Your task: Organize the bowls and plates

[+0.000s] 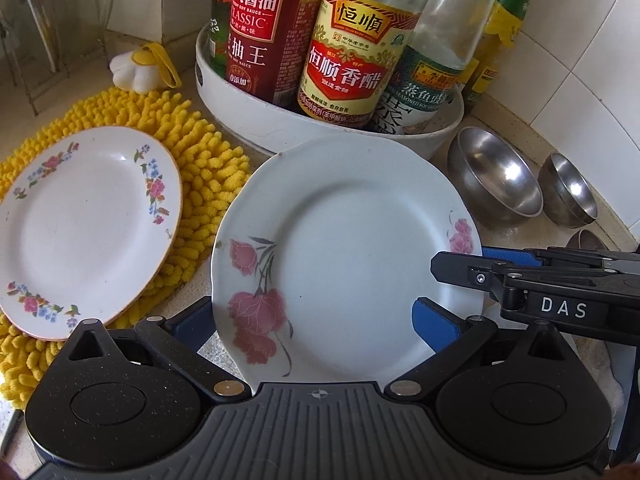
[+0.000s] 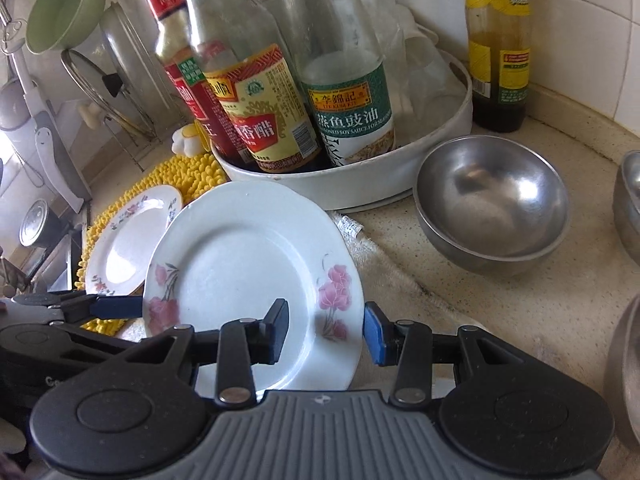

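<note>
Speckled beige counter (image 2: 500, 304), white tiled corner, right tongs (image 2: 326, 332) pinching rose plate (image 2: 240, 264), left tongs (image 1: 316, 330) spread.

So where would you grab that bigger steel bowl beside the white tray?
Probably at its rim, coming from above on the near side and pinching the wall inside and out. The steel bowl stands upright and open, with a thin wall and a round outside that offers no flat hold, and the white tray stands close behind it.
</note>
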Motion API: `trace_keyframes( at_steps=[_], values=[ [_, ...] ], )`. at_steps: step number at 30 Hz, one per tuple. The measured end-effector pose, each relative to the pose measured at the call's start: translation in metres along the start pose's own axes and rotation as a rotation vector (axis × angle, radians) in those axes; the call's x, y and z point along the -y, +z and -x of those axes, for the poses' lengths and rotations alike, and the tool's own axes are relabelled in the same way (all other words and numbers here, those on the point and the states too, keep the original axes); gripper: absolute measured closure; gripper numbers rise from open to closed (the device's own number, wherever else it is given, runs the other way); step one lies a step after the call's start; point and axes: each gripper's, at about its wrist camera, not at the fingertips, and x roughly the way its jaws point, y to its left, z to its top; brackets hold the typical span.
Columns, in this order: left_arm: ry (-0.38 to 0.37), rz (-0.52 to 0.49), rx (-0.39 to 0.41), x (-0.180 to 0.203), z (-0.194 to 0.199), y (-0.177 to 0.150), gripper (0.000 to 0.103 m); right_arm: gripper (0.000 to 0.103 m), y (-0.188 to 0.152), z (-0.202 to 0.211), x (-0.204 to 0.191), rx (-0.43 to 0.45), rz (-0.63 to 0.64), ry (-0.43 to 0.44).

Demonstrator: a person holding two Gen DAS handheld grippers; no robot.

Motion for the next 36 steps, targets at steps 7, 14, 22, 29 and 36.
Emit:
trace_keyframes(
  at_steps=[7,14,22,29,36],
  values=[
    [-0.021,-0.035,0.027,0.010,0.011,-0.001,0.001,0.059,-0.009,0.024,0.006,0.028,-0.037,-0.021],
    [-0.051,-0.086,0.025,0.026,0.016,-0.004,0.001,0.059,-0.020,0.044,0.013,0.042,-0.087,-0.048],
    [-0.099,-0.158,0.012,0.045,0.020,-0.011,0.001,0.059,-0.037,0.067,0.026,0.055,-0.153,-0.098],
    [-0.144,-0.232,-0.015,0.066,0.016,-0.017,0.001,0.059,-0.056,0.084,0.037,0.060,-0.228,-0.143],
    [-0.187,-0.303,-0.045,0.085,0.012,-0.026,0.001,0.059,-0.077,0.103,0.047,0.062,-0.301,-0.192]
  ],
)
